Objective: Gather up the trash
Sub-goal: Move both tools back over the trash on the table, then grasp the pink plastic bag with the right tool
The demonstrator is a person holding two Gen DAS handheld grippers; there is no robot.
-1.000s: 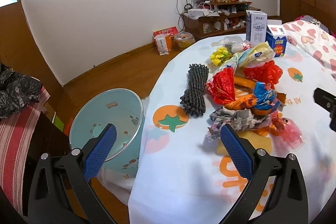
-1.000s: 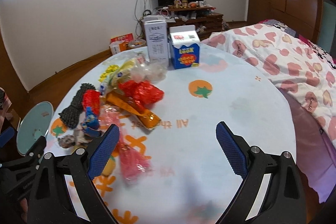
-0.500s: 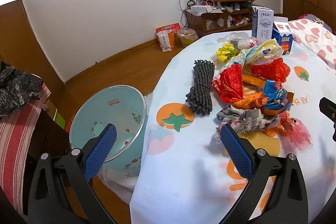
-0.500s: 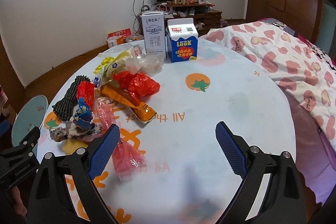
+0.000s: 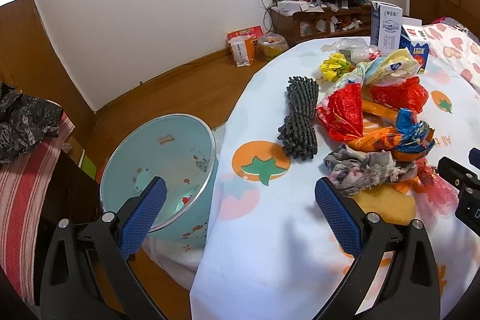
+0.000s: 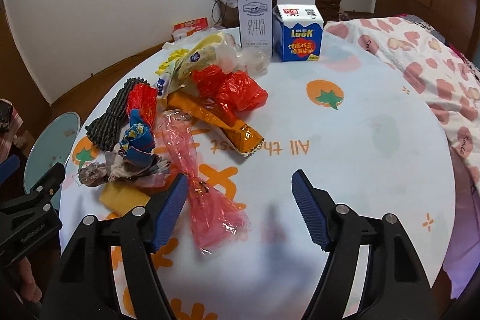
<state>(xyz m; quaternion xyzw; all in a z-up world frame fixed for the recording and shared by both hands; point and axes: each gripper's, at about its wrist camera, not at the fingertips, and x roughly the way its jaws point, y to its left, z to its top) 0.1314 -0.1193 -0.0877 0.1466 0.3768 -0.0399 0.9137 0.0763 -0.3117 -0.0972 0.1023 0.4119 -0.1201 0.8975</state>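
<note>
Two grippers: both tilt down over the near edge of the table (image 6: 375,116), neither holding anything.
Right gripper (image 6: 240,212): jaws apart and just been narrowing; the pink cellophane wrapper (image 6: 207,200) lies between them, its left side by the left pad, not yet pinched.
Left gripper (image 5: 240,218): jaws wide with nothing in them, straddling the table's left edge above the blue bin (image 5: 156,167) on the floor.
Trash pile (image 6: 180,110): left of centre, wrappers and bags overlapping, running back toward the two milk cartons (image 6: 279,23).
Risk, slip: thin, slick cellophane may slide out of the pads.
Risk, drag: the wrapper's far end touches the crumpled paper (image 6: 126,170), which may be pulled along.
Risk, cloth: a low pinch may catch the tablecloth.
</note>
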